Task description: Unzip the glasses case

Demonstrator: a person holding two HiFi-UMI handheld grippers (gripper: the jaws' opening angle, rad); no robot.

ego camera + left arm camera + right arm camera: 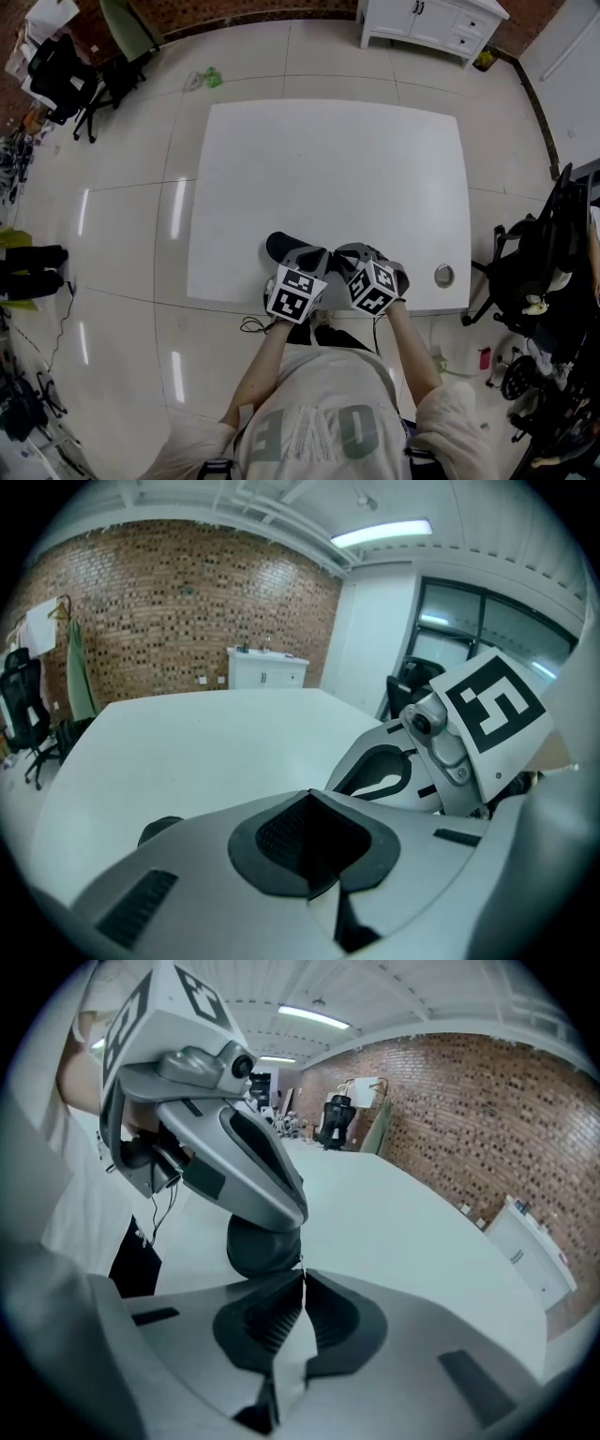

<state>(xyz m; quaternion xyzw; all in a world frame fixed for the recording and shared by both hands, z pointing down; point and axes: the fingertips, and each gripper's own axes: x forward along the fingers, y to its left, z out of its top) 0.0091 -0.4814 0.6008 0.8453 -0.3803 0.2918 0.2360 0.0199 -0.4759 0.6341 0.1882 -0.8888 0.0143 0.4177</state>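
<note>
A dark glasses case (279,246) lies near the front edge of the white table (328,159). My left gripper (312,253) is shut and rests over the case's right end; only a dark bulge of the case (159,830) shows beside the closed jaws of my left gripper (309,796). My right gripper (339,253) meets it from the right. In the right gripper view the rounded end of the case (262,1246) sits just past the tips of my right gripper (302,1274), which are pinched on a thin zipper pull (301,1262). The left gripper (253,1166) lies on top of the case.
A round metal grommet (443,276) sits in the table's front right corner. A white cabinet (431,23) stands beyond the table, black office chairs at the right (534,272) and far left (61,75). A cable (253,325) hangs below the table's front edge.
</note>
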